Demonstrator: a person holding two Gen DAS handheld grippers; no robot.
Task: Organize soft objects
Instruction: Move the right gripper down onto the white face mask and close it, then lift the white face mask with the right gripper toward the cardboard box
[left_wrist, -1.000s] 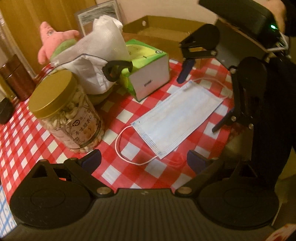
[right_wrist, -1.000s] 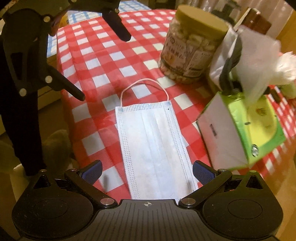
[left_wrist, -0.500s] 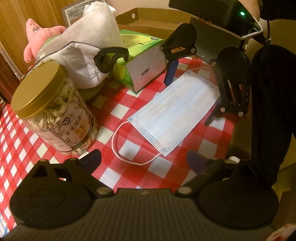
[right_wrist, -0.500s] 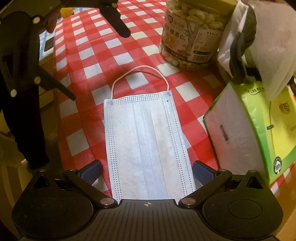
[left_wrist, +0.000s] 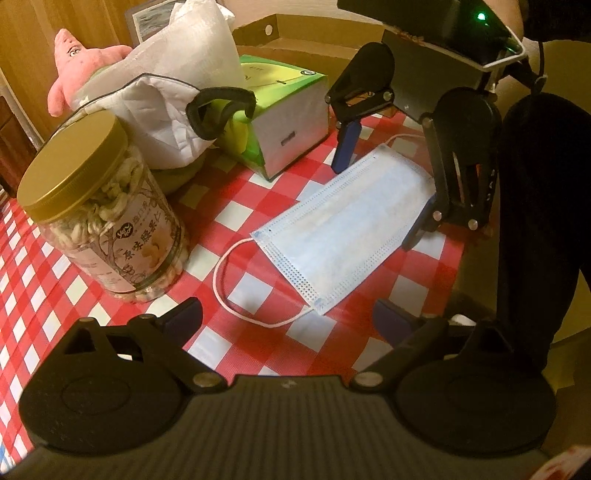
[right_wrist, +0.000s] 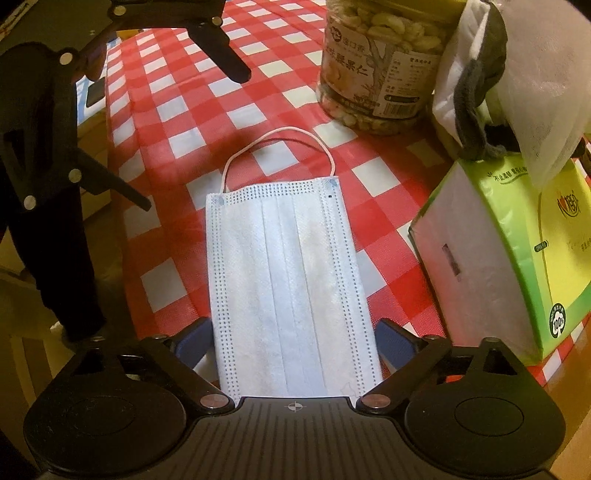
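Observation:
A pale blue face mask (left_wrist: 343, 225) lies flat on the red-checked tablecloth (left_wrist: 236, 206); it also shows in the right wrist view (right_wrist: 288, 291). My right gripper (right_wrist: 293, 341) is open, its fingers straddling the mask's near end, low over the table; it shows in the left wrist view (left_wrist: 376, 195) at the mask's far end. My left gripper (left_wrist: 288, 317) is open and empty just above the mask's white ear loop (left_wrist: 240, 295). A white cloth mask with a dark strap (left_wrist: 173, 110) rests on the tissue box. A pink plush toy (left_wrist: 77, 62) sits behind it.
A gold-lidded jar of cashews (left_wrist: 99, 214) stands left of the mask. A green tissue box (left_wrist: 284, 122) with a tissue sticking up stands behind it. A cardboard box (left_wrist: 295, 40) is at the back. The table edge (left_wrist: 454, 266) runs close along the mask's right side.
Both grippers moved closer to the mask. The right gripper came down so its open fingers straddle the mask's end. The mask has not moved.

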